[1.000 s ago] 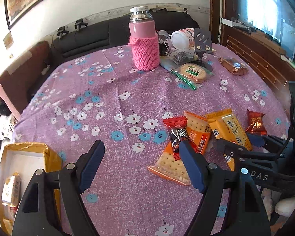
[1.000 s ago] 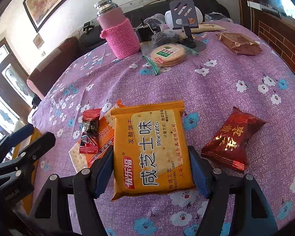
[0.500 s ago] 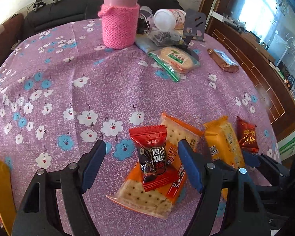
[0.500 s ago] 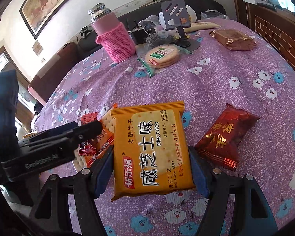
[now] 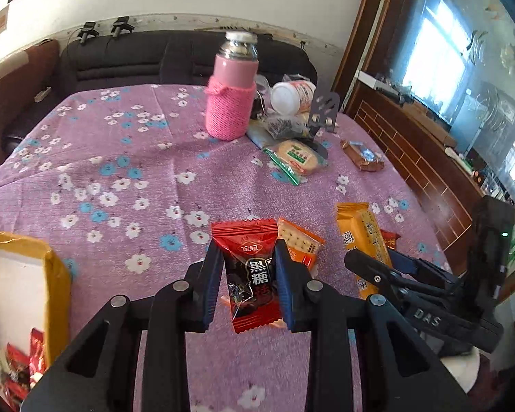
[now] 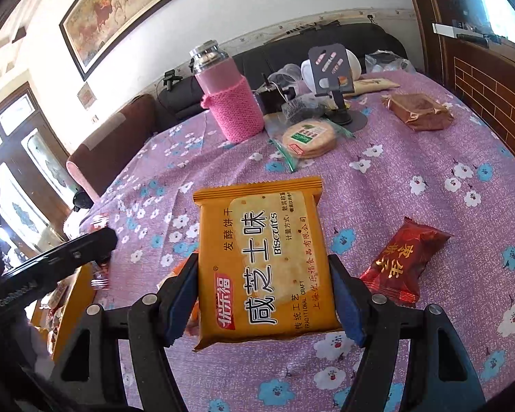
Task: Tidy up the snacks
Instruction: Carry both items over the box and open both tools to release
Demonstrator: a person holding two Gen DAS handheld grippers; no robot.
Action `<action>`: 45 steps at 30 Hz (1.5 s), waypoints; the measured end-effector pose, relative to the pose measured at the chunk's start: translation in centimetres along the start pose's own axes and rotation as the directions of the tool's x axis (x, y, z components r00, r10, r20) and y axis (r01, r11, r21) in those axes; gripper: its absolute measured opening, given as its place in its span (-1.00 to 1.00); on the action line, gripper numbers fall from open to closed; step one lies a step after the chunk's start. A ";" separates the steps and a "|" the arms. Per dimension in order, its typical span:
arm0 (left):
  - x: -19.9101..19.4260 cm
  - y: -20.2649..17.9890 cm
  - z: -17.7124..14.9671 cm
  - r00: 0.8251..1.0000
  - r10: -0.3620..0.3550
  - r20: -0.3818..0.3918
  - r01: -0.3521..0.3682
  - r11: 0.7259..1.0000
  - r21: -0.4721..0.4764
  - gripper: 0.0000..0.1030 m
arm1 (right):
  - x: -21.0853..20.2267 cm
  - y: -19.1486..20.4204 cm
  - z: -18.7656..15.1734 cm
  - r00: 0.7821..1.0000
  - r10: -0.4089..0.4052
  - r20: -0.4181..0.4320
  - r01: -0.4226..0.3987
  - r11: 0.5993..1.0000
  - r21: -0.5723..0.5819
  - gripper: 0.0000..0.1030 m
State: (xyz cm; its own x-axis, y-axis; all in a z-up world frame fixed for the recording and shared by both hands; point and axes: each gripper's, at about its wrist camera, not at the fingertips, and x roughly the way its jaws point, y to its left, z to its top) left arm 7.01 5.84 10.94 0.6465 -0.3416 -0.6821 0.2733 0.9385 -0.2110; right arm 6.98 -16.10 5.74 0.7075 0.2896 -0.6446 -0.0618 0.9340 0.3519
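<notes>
The left gripper (image 5: pixel 247 283) had its blue pads (image 5: pixel 212 281) against both sides of a red candy packet (image 5: pixel 249 274) with black lettering, its jaws closing on the wrapper, which was pinched in at the middle and appeared lifted clear of the purple flowered tablecloth (image 5: pixel 137 171). Just behind that packet lay an orange cracker packet (image 5: pixel 300 245) with its clear window showing the biscuit. The right gripper (image 6: pixel 264 295) held a large orange biscuit packet (image 6: pixel 264 261) across its width, one pad on each long edge, the packet tilted up above the cloth; in the left wrist view the same packet appeared edge-on beside the other gripper's black fingers. To the right of it a dark red candy packet (image 6: pixel 403 262) with gold characters rested on the cloth, close to the right-hand finger but apart from it. At the near left edge of the table stood a yellow cardboard box (image 5: pixel 56 274), open, with red wrapped snacks (image 5: pixel 17 364) in its bottom. Farther back were a pink flask in a knitted sleeve (image 5: pixel 231 103), a round pack of crackers (image 6: pixel 309 137) in a clear bag, a brown wrapped cake (image 6: pixel 419 111), a tipped white cup (image 5: pixel 292 96) and a small phone stand (image 6: pixel 331 68).
</notes>
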 end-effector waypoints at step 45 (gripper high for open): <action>-6.3 28.7 -3.9 0.975 0.218 -0.038 -0.215 0.887 -0.408 -0.47 | 11.4 34.9 -5.5 0.939 0.142 -0.313 -0.258 0.892 -0.371 0.39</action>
State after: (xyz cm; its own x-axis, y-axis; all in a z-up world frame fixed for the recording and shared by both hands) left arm 8.02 35.08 6.43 0.6627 -0.1264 -0.7381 -0.1868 0.9266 -0.3264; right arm 9.00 20.93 6.91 0.4354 0.4697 -0.7680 -0.4989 0.8360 0.2285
